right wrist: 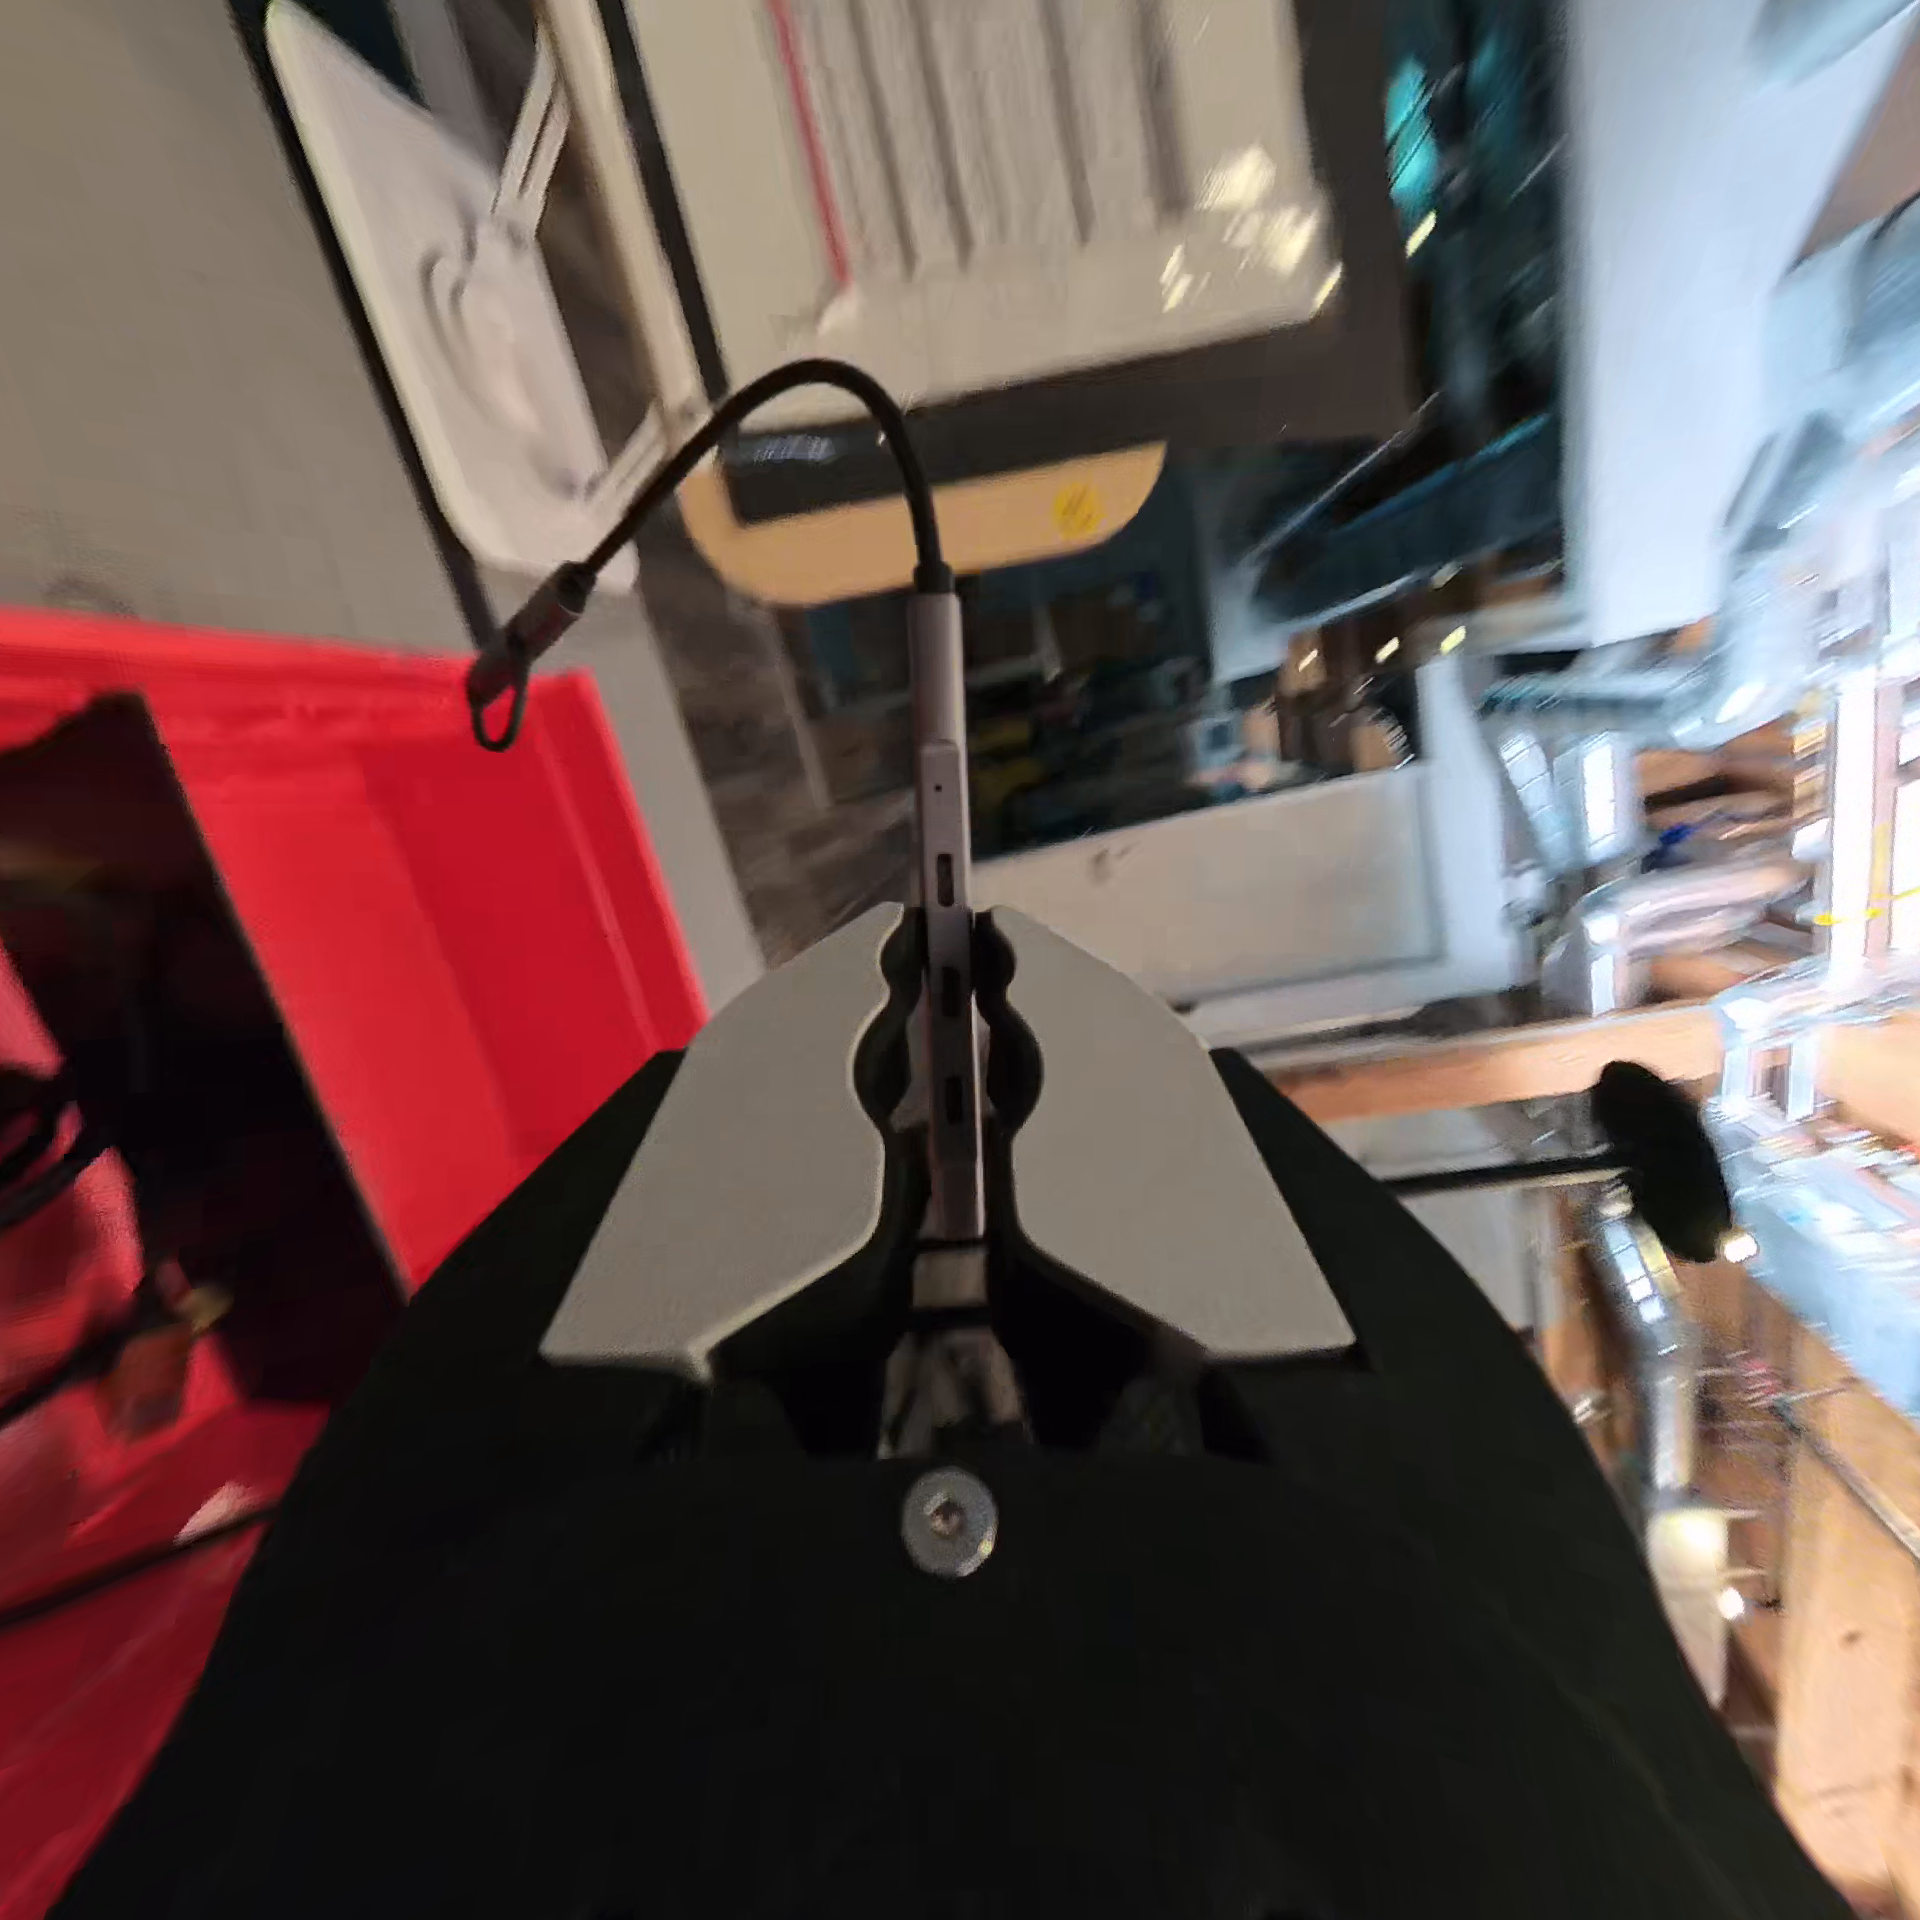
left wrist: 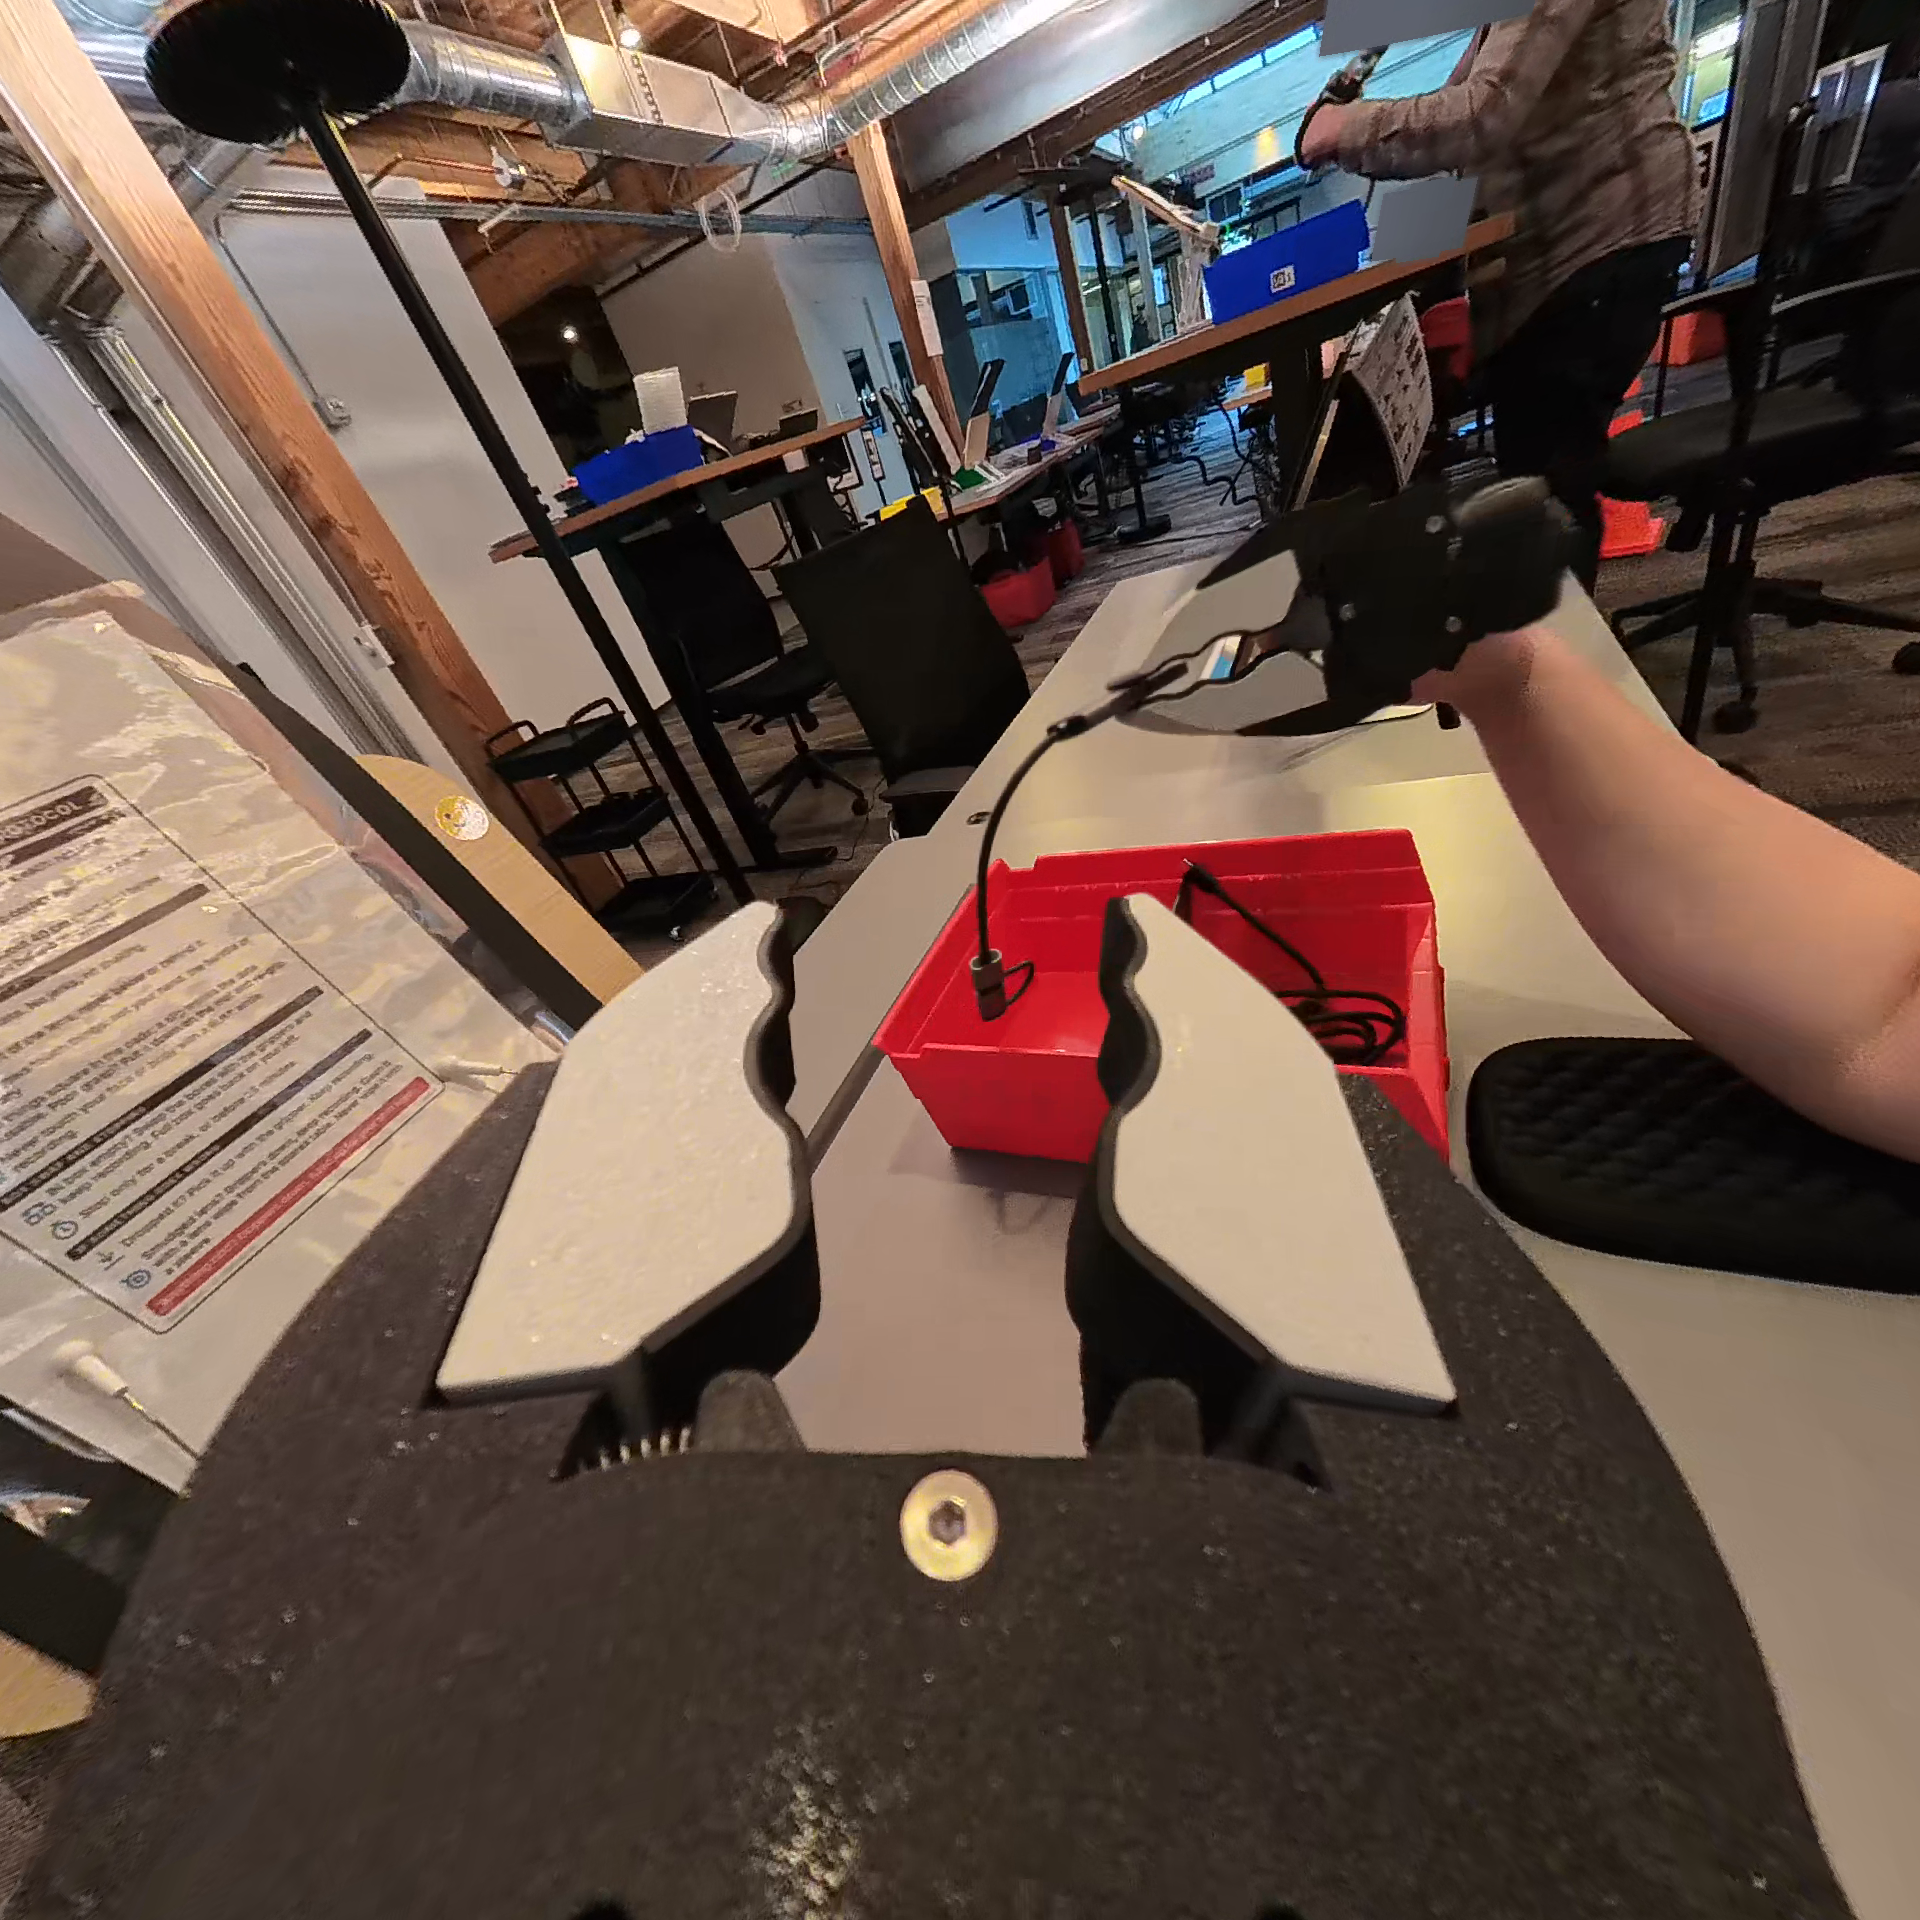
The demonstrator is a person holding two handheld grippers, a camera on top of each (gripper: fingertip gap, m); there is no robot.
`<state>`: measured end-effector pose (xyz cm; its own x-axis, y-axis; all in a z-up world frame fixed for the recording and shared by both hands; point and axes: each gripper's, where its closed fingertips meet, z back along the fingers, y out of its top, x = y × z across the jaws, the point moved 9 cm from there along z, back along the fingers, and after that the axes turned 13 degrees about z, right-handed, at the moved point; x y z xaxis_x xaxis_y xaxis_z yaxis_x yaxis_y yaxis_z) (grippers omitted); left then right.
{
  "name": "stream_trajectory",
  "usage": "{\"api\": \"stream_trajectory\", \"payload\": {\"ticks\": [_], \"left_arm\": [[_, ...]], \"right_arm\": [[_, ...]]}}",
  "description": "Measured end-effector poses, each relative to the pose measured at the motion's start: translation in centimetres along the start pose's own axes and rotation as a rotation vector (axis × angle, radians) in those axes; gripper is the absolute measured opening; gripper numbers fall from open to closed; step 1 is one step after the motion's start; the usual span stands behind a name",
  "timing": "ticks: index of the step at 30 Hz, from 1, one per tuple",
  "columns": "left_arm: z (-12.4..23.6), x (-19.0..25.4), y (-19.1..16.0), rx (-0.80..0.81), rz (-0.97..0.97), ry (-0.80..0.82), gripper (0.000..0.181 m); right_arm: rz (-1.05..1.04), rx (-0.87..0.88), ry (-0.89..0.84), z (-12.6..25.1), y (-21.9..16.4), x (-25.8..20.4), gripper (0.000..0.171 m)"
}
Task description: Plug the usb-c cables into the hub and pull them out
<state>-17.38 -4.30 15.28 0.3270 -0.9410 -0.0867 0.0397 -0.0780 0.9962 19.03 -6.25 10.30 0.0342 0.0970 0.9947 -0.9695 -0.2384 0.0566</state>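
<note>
My right gripper [right wrist: 943,920] is shut on a slim grey hub [right wrist: 940,821], held edge-on with its ports showing. The hub's short black lead [right wrist: 831,374] arcs left and ends in a plug [right wrist: 499,675] above the red bin [right wrist: 436,894]. In the left wrist view the right gripper [left wrist: 1247,644] holds the hub above and behind the red bin [left wrist: 1018,1091], with the plug [left wrist: 992,982] hanging into it. Black USB-C cables [left wrist: 1340,1018] lie coiled in the bin. My left gripper [left wrist: 945,935] is open and empty, just in front of the bin.
The bin stands on a grey table [left wrist: 1610,1455]. A black mesh pad [left wrist: 1683,1153] lies at right under the forearm. A laminated sheet [left wrist: 156,1039] stands at left, behind it a black lamp pole [left wrist: 468,416]. A person [left wrist: 1558,208] stands far back right among desks and chairs. Tip to tip, the grippers are about 25 cm apart.
</note>
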Motion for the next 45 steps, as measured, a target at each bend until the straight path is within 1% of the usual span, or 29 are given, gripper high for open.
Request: {"api": "stream_trajectory", "payload": {"ticks": [3, 5, 8, 12, 14, 16, 18, 21, 23, 26, 29, 31, 34, 36, 38, 40, 42, 43, 45], "left_arm": [[0.0, 0.1, 0.0, -0.004, -0.004, -0.008, 0.055], [-0.2, 0.2, -0.1, -0.014, -0.009, -0.012, 0.055], [-0.5, 0.2, -0.4, -0.036, -0.022, -0.011, 0.055], [-0.9, 0.2, -0.7, -0.067, -0.036, 0.004, 0.054], [-1.0, 0.3, -0.8, -0.080, -0.028, -0.001, 0.053], [-1.1, 0.2, -0.9, -0.101, -0.001, -0.003, 0.054], [-1.1, -0.2, -1.0, -0.111, 0.016, 0.009, 0.055], [-0.9, -0.8, -1.3, -0.129, 0.027, 0.042, 0.056], [-0.5, -1.5, -1.6, -0.158, 0.022, 0.085, 0.057], [0.6, -2.8, -2.1, -0.229, 0.013, 0.182, 0.057], [2.5, -4.3, -2.6, -0.285, 0.036, 0.272, 0.056], [4.1, -5.3, -2.7, -0.306, 0.045, 0.346, 0.056], [7.6, -6.8, -3.0, -0.343, 0.071, 0.500, 0.053], [10.1, -7.8, -3.6, -0.407, 0.106, 0.612, 0.051], [12.4, -8.7, -4.5, -0.482, 0.143, 0.721, 0.051], [14.2, -9.7, -5.6, -0.541, 0.201, 0.821, 0.050], [15.6, -11.0, -6.9, -0.621, 0.269, 0.931, 0.048], [16.1, -11.6, -7.8, -0.669, 0.306, 0.966, 0.048], [16.4, -12.7, -9.3, -0.744, 0.341, 0.985, 0.047]], "right_arm": [[-0.062, -0.119, 0.128, -0.8, -3.1, -1.9, 0.010], [-0.105, -0.139, 0.194, -1.8, -4.3, -3.4, 0.011], [-0.114, -0.143, 0.315, -4.6, -4.6, -6.0, 0.011], [-0.161, -0.124, 0.491, -8.8, -4.0, -9.9, 0.011], [-0.225, -0.184, 0.571, -10.3, -4.1, -11.3, 0.011], [-0.287, -0.269, 0.596, -11.3, -4.6, -11.9, 0.011], [-0.349, -0.295, 0.627, -11.5, -4.7, -11.9, 0.012], [-0.463, -0.274, 0.625, -11.1, -4.9, -11.3, 0.024], [-0.518, -0.260, 0.631, -10.5, -5.1, -10.8, 0.028], [-0.551, -0.252, 0.630, -9.1, -5.4, -9.8, 0.028], [-0.618, -0.265, 0.675, -7.7, -5.7, -9.1, 0.027], [-0.606, -0.298, 0.632, -7.0, -6.0, -8.1, 0.027], [-0.609, -0.228, 0.513, -6.2, -4.7, -5.6, 0.028], [-0.595, -0.181, 0.394, -5.7, -3.2, -3.3, 0.034], [-0.598, -0.130, 0.228, -5.3, -1.3, -0.8, 0.039], [-0.624, -0.063, 0.063, -4.9, 1.0, 1.5, 0.039], [-0.642, 0.007, -0.058, -4.4, 3.5, 3.0, 0.038], [-0.643, 0.033, -0.123, -4.2, 4.8, 3.6, 0.035], [-0.624, 0.099, -0.250, -3.8, 7.5, 4.2, 0.031]]}}
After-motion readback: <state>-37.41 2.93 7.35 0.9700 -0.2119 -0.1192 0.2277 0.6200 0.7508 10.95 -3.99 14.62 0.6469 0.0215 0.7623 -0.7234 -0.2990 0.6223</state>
